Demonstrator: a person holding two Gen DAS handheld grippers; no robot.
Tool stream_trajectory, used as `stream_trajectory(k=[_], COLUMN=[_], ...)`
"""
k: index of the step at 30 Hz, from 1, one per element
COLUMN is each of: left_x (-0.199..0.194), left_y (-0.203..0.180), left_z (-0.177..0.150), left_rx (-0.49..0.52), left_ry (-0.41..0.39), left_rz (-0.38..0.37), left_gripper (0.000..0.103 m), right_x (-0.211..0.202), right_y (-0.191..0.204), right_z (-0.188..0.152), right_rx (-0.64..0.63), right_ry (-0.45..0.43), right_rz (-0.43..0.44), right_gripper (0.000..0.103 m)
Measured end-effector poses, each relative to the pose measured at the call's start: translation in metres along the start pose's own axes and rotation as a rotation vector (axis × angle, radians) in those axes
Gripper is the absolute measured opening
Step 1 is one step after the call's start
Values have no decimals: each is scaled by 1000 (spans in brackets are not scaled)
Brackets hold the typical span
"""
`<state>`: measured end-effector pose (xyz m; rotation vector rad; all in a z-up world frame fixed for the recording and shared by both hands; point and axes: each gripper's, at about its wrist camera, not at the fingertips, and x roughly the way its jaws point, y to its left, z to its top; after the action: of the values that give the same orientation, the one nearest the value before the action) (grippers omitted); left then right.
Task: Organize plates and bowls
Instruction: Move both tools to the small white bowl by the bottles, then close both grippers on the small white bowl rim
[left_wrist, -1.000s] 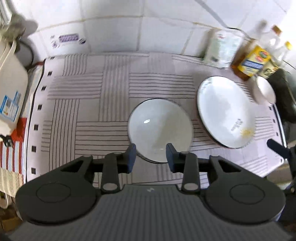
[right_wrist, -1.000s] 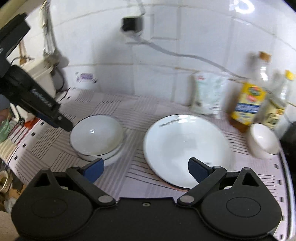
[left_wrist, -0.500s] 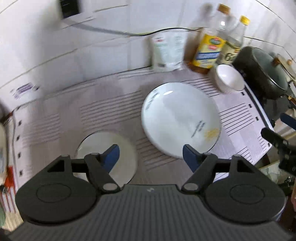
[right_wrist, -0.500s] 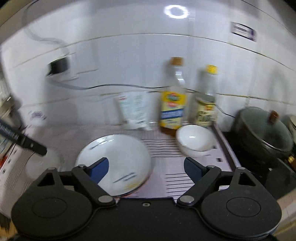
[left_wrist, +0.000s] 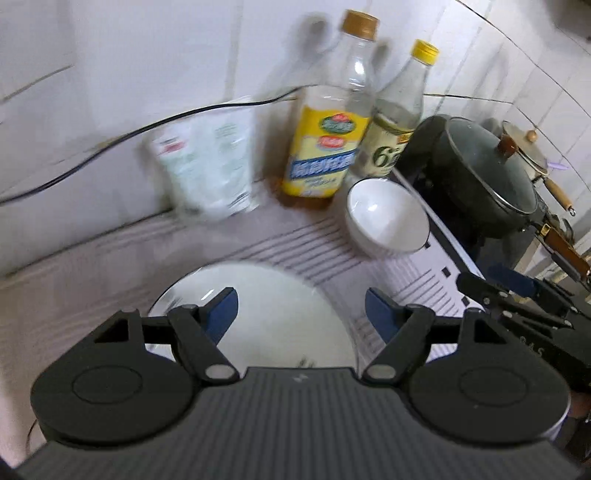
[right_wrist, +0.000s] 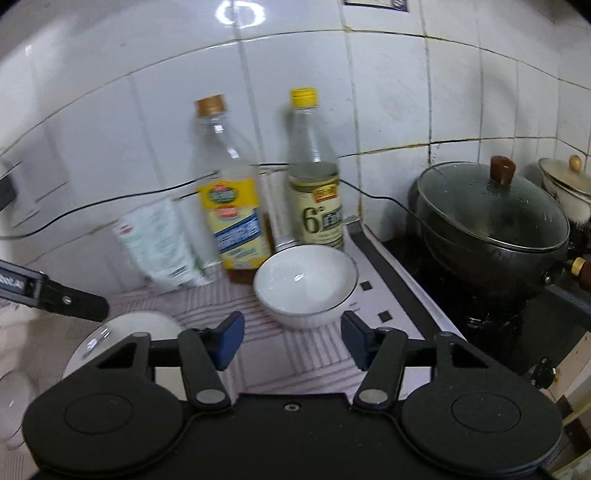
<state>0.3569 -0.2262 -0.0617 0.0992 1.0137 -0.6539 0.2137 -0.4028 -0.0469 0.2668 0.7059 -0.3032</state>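
Left gripper (left_wrist: 300, 314) is seen spread wide over the large round white ceramic plate (left_wrist: 273, 317) — nothing pinched, pads clear of it. Right gripper (right_wrist: 292, 341) has just been closing but is still parted, with nothing between the jaws; the small white ceramic bowl with a dark rim (right_wrist: 306, 285) sits just beyond the fingertips at 12 o'clock, untouched. Bowl rests on the striped mat (right_wrist: 236, 306), plate at its 8 o'clock.
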Motion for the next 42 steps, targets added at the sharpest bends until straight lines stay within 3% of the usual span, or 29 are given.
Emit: stream_trajectory(k=[7,10,16,22,24,25,27,30,37,42], left_x=[69,97,135,169,178,181,188,194,181,153], left_y=[-14,-19,-28,-33,-32,-31,-28,-30,-53,-61], left_z=[28,37,53,64,66,67,67,63,60,65], left_rx=[-16,-33,-44,-39,-44,-55,-81,-91,-26,-21], left_ry=[-30,14,21,31,47,59,86,124,144,169], left_rz=[-54,-37,-46,-50,-55,-62,-85,-98,-36,-20], left_gripper=[74,72,72,69,54,52,31,11,11,11], right_x=[51,73,109,131,137,140,143,147,151,129], right_y=[-19,-23,-38,-42,-43,-43,-45,-52,-50,-38], right_z=[3,3,8,15,18,19,20,19,22,31], right_rx=[105,110,176,208,204,200,205,253,253,203], right_ry=[3,6,37,86,102,113,127,138,175,174], right_rz=[-65,-123,-102,-116,-123,-129,-130,-119,-139,-139], right_gripper=[57,56,50,33,23,22,17,15,11,11])
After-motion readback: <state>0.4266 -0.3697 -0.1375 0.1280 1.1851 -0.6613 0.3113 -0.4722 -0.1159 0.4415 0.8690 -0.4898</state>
